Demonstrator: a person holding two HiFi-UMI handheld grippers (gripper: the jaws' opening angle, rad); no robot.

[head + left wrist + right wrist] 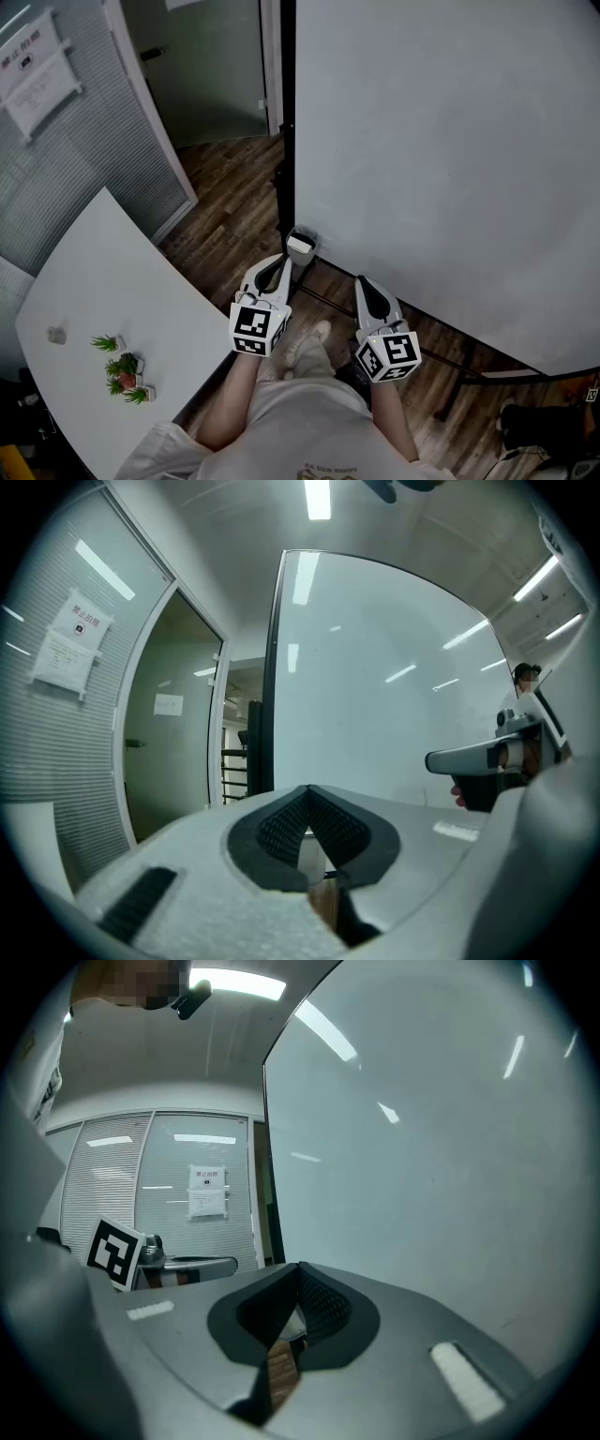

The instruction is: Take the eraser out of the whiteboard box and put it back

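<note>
The left tool (274, 270) has its jaws together on nothing, just short of the whiteboard box (300, 246) at the whiteboard's (441, 159) lower corner. The eraser probably sits inside, too small to confirm. The right tool (367, 287) is likewise closed and empty. The eraser should be light and soft-faced, so pinch its long sides.

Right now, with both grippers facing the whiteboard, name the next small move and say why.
Probably open the left gripper and ease it toward the small box at the lower corner of the whiteboard. Both it and the right gripper are shut on nothing, and that box sits just ahead of the left one's tips. Whether the eraser lies inside cannot be made out.
</note>
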